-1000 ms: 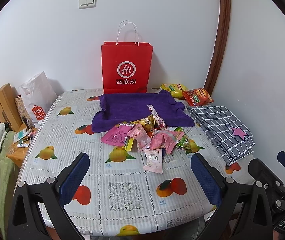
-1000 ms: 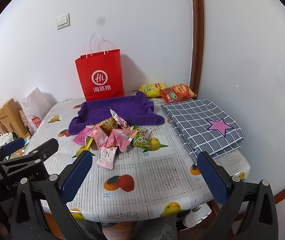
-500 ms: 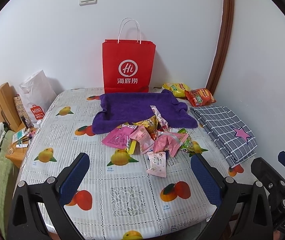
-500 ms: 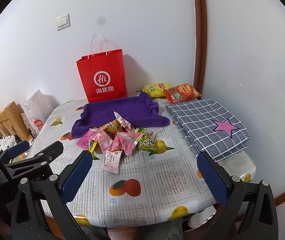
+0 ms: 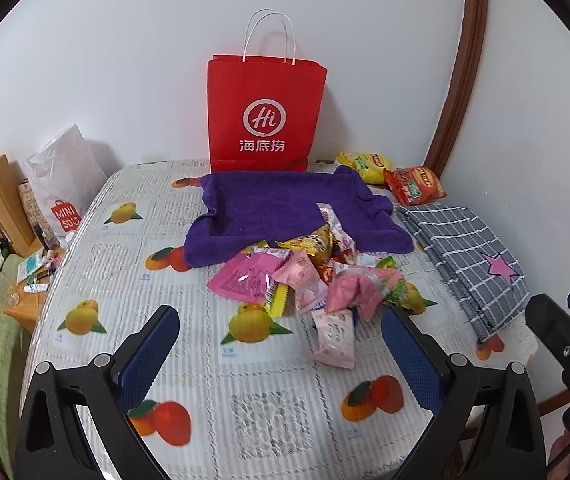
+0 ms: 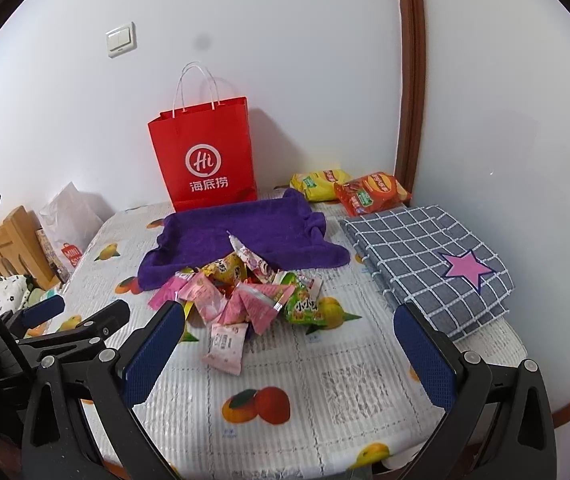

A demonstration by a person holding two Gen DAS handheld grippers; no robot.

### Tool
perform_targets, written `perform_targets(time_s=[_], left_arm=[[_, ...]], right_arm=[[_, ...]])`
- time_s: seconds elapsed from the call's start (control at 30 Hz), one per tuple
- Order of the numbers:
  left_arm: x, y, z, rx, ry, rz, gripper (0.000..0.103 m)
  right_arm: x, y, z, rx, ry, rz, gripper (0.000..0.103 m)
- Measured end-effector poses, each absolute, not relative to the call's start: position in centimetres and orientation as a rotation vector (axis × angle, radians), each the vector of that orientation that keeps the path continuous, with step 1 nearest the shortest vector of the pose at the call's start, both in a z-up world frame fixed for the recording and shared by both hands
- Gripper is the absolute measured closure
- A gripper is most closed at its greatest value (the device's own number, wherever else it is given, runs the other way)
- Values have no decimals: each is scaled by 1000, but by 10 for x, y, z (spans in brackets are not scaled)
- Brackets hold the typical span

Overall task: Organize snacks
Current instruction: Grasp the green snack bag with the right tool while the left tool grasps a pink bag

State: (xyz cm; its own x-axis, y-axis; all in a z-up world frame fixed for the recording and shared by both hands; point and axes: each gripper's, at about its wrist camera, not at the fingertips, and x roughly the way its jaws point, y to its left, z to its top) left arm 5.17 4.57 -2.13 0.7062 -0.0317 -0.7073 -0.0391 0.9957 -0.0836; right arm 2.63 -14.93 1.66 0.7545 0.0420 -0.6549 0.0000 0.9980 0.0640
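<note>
Fruit-printed oilcloth covers the table [image 5: 97,264], where a purple towel [image 5: 281,208] lies before a red bag [image 5: 265,116]. Spilling off the towel's near edge sits the snack heap [image 5: 309,276], straight ahead of both tongs and slightly right of the left tongs [image 5: 281,352], slightly left of the right tongs [image 6: 289,344]. Neither looks clearly nearer. Both stand wide and hold nothing. Nearest lies a pale pink packet [image 6: 225,346], flat, crinkly, its long axis pointing roughly away from the tongs.
</note>
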Motion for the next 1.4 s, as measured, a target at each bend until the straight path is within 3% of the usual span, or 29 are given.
perform_targets(time_s=[0.67, 1.4], left_arm=[[123, 105, -104, -180, 978, 69, 2], [200, 77, -153, -34, 1090, -70, 2]], right_arm=[[110, -167, -83, 60, 906, -19, 1], [159, -199, -132, 57, 999, -78, 1]])
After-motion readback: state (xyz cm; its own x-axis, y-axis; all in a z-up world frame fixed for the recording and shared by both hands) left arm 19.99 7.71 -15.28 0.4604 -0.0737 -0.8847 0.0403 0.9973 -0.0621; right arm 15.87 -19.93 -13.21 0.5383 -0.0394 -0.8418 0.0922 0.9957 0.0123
